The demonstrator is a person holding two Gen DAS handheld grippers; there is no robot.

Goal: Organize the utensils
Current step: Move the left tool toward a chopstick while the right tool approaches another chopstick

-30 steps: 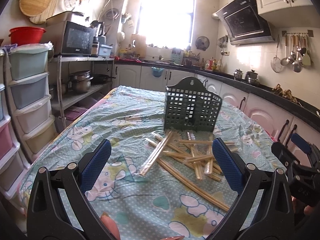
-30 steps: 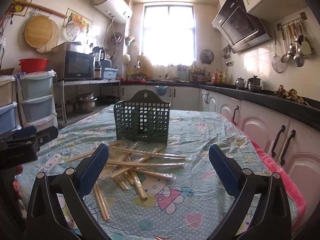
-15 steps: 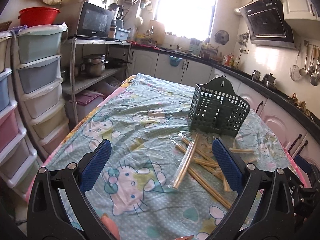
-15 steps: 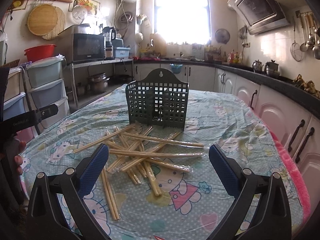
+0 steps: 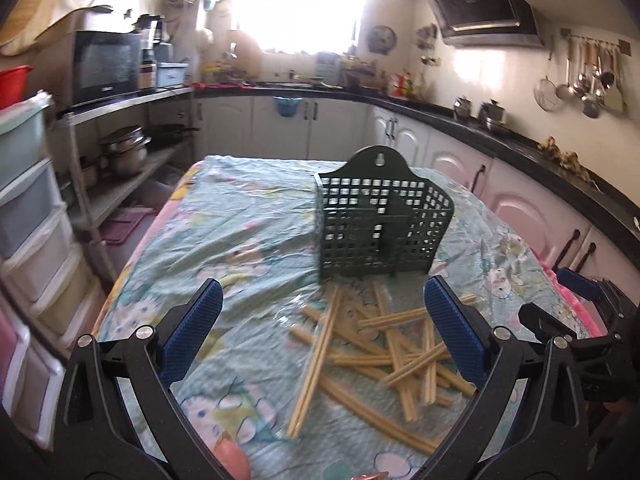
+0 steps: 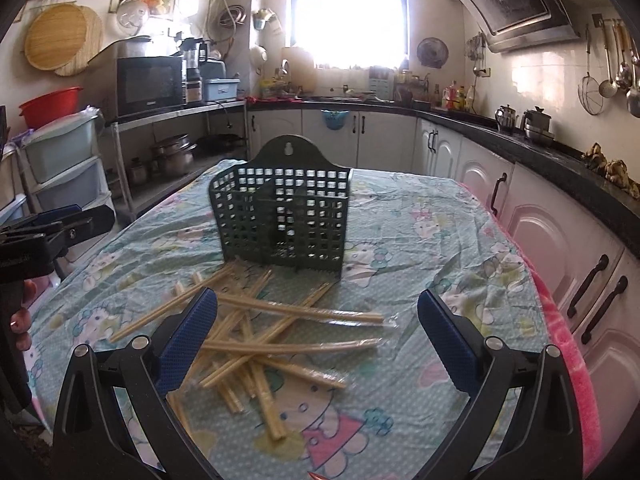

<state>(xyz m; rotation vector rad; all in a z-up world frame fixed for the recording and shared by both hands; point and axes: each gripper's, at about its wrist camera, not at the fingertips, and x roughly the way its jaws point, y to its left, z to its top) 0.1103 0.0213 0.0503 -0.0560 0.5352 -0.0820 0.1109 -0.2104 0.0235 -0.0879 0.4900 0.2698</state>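
Note:
A dark green perforated utensil holder (image 5: 380, 220) stands upright on the table and also shows in the right wrist view (image 6: 284, 220). Several wrapped wooden chopstick pairs (image 5: 380, 348) lie scattered in front of it, seen too in the right wrist view (image 6: 264, 340). My left gripper (image 5: 324, 328) is open and empty, above the pile's left side. My right gripper (image 6: 316, 328) is open and empty, above the pile's right side. Each gripper shows at the edge of the other's view: the right one (image 5: 576, 320), the left one (image 6: 52, 228).
The table has a cartoon-print cloth (image 5: 248, 232) under clear plastic. Plastic drawers (image 5: 24, 216) and a metal shelf with pots (image 5: 124, 152) stand left. White cabinets under a black counter (image 6: 552, 216) run along the right.
Both grippers have moved closer to the chopstick pile and the holder. The left one has swung right, toward the pile. Both stay open.

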